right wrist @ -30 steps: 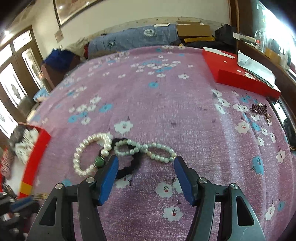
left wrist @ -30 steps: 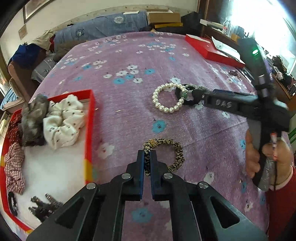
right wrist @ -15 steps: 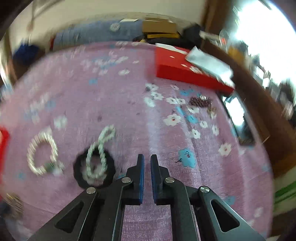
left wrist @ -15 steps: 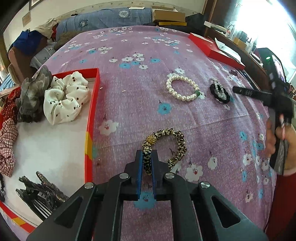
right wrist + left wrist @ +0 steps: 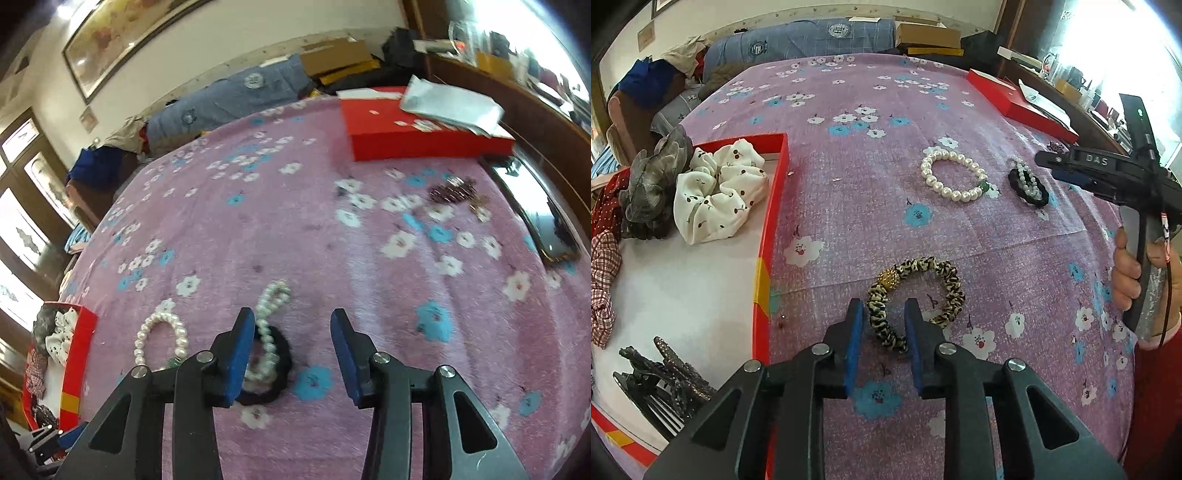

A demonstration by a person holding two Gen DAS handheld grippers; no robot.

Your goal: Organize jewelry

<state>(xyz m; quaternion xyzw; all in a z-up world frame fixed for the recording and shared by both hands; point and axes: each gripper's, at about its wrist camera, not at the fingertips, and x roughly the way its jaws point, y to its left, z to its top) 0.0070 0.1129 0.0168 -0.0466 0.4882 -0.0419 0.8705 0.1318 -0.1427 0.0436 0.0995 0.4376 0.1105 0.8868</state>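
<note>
A leopard-print hair tie [image 5: 916, 299] with a gold bead lies on the purple floral bedspread. My left gripper [image 5: 884, 328] is open, its fingers on either side of the tie's near edge. A white pearl bracelet [image 5: 955, 177] [image 5: 160, 339] lies further off. A black hair tie with a pale bead strand on it [image 5: 1028, 184] [image 5: 267, 354] lies to its right. My right gripper [image 5: 291, 343] is open just above and right of the black tie; it also shows in the left wrist view [image 5: 1071, 171].
A red tray [image 5: 772, 229] [image 5: 75, 354] at the left holds scrunchies [image 5: 716, 192] and dark hair clips [image 5: 668, 373]. A red box [image 5: 417, 129] with papers lies at the far right. A dark red beaded piece [image 5: 454, 192] and a phone [image 5: 539, 218] lie near the right edge.
My left gripper has opened around the leopard hair tie. My right gripper went from open to shut and is open again, now back over the black hair tie.
</note>
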